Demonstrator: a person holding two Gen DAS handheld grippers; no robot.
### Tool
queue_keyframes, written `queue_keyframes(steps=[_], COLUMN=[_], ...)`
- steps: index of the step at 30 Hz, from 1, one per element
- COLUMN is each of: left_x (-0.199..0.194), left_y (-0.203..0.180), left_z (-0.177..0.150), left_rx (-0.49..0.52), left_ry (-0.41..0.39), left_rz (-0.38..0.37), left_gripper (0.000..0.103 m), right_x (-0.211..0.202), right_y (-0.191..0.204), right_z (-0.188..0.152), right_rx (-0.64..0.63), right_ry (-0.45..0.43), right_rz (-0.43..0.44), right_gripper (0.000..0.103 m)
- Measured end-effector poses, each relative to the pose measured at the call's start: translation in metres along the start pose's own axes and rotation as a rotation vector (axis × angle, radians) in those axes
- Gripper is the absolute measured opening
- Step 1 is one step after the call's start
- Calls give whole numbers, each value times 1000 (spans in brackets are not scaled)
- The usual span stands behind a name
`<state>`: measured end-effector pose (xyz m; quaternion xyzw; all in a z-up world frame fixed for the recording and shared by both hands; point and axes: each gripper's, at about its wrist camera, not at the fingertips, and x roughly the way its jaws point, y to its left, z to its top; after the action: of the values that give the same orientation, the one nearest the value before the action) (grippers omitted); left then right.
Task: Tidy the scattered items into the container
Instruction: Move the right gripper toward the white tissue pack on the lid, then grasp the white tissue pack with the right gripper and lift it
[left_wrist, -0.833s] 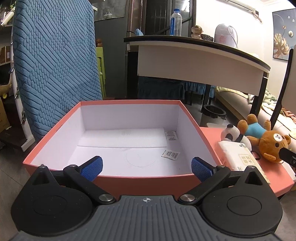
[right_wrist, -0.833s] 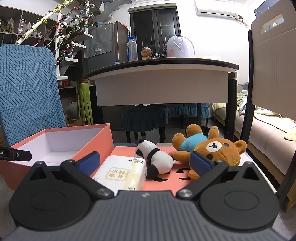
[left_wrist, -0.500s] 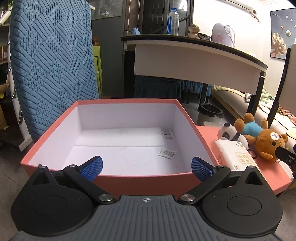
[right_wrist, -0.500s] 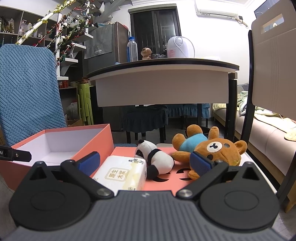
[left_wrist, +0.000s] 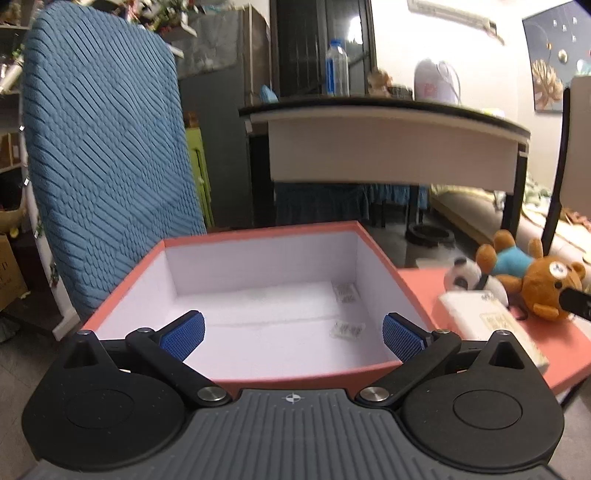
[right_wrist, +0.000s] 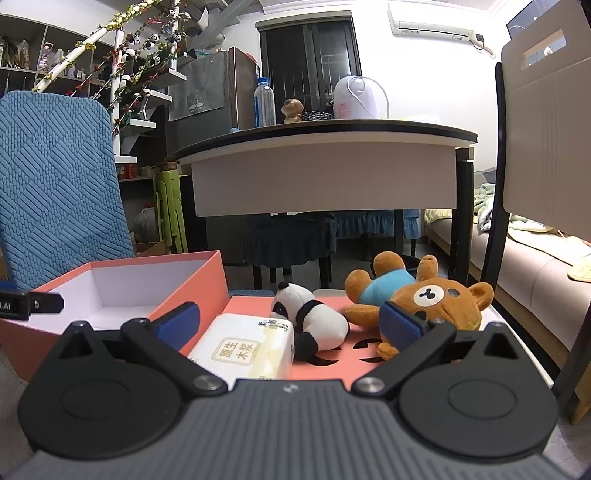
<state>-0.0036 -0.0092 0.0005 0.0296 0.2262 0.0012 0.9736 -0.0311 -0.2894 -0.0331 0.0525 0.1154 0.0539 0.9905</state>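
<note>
Looking along the left claw (left_wrist: 293, 334), we see its blue pads (left_wrist: 183, 334) spread wide and empty, hovering at the near rim of the open box (left_wrist: 258, 230). This box is salmon outside and white inside, and it holds only two small paper packets (left_wrist: 347, 328) lying toward its right wall. To the right of the box, on the salmon surface (left_wrist: 565, 347), lie the three scattered items: a white tissue pack (left_wrist: 484, 317) nearest, a panda toy (left_wrist: 467, 277) just beyond it, and a brown teddy bear (left_wrist: 535, 280) in a blue shirt farthest right. A tip of the other claw enters at the right edge beside the bear.

In the right wrist view, the right claw (right_wrist: 288, 321) is likewise spread and grips nothing. Between its pads we see the tissue pack (right_wrist: 243, 349) at the near left, touching the panda toy (right_wrist: 314, 321), which lies on its side. The teddy bear (right_wrist: 424, 295) lies face up just right of the panda, its head partly behind the right pad (right_wrist: 400, 325). The box (right_wrist: 192, 284) stands at the left, beside the tissue pack. A blue cushioned chair back (right_wrist: 55, 184) rises behind the box, and a dark-edged table (right_wrist: 325, 162) stands farther back.
</note>
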Motion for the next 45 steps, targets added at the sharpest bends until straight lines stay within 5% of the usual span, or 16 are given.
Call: queue_keyframes(steps=[28,45], left_x=[-4,-3], left_y=[9,35], left_z=[0,2], left_rx=[-18,-68], left_ry=[-8,10], left_rz=[10,22], left_gripper=[103,103], right_x=[3,68], right_y=[7,56], right_z=[-3,-35], right_rx=[3,-63], right_ry=[7,193], right_rz=[-2,28], right_gripper=[103,103])
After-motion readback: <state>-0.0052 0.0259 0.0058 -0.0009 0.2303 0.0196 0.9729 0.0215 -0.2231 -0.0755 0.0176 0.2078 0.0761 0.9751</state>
